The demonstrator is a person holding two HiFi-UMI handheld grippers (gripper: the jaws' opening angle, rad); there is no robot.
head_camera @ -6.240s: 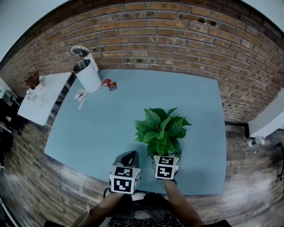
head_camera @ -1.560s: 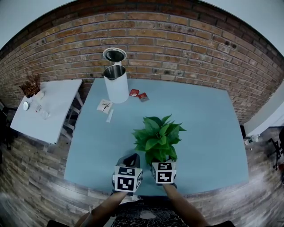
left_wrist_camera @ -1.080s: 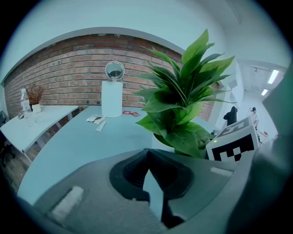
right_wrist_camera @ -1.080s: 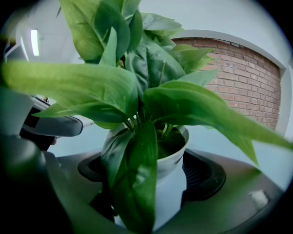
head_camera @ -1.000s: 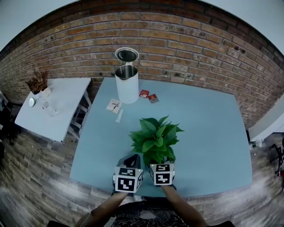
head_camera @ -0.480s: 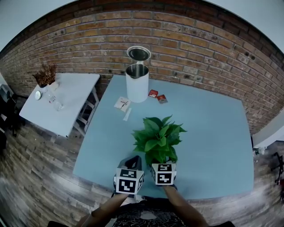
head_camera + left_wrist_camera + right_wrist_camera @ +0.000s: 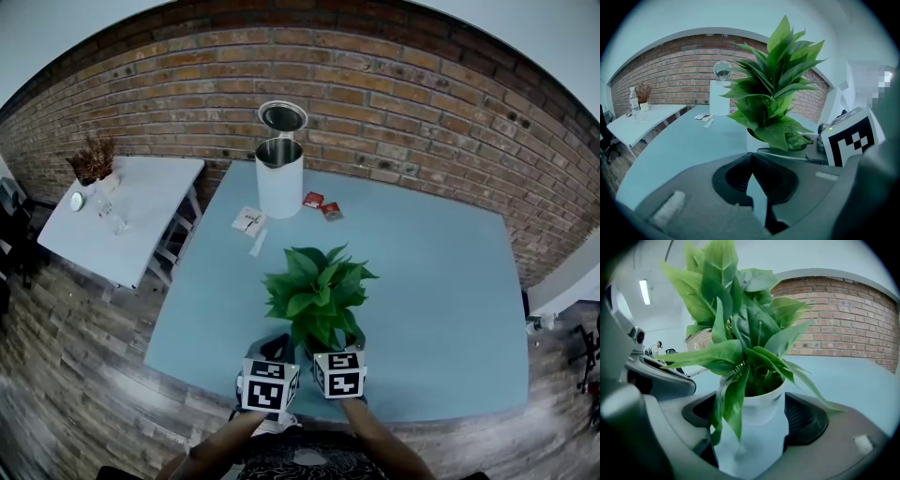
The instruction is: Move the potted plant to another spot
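Observation:
The potted plant point(image 7: 314, 291), green leaves in a small white pot point(image 7: 761, 404), stands near the table's front edge. My right gripper point(image 7: 330, 351) reaches round the pot from the near side. Its jaws have just been closing, and in the right gripper view point(image 7: 750, 420) the pot fills the gap with a pad against each side. My left gripper point(image 7: 278, 343) rests just left of the plant, shut with nothing in it; in its own view the fingertips point(image 7: 750, 157) meet and the plant point(image 7: 773, 93) rises at the right.
A white kettle point(image 7: 279, 178) with its lid up stands at the far left of the blue table point(image 7: 441, 281). Red packets point(image 7: 322, 206) and a paper slip point(image 7: 248, 220) lie near it. A white side table point(image 7: 122, 216) stands to the left, a brick wall behind.
The head camera has swung about, so the scene shifts in the picture. The plant and both grippers stay at the table's near edge, the right gripper at the pot throughout.

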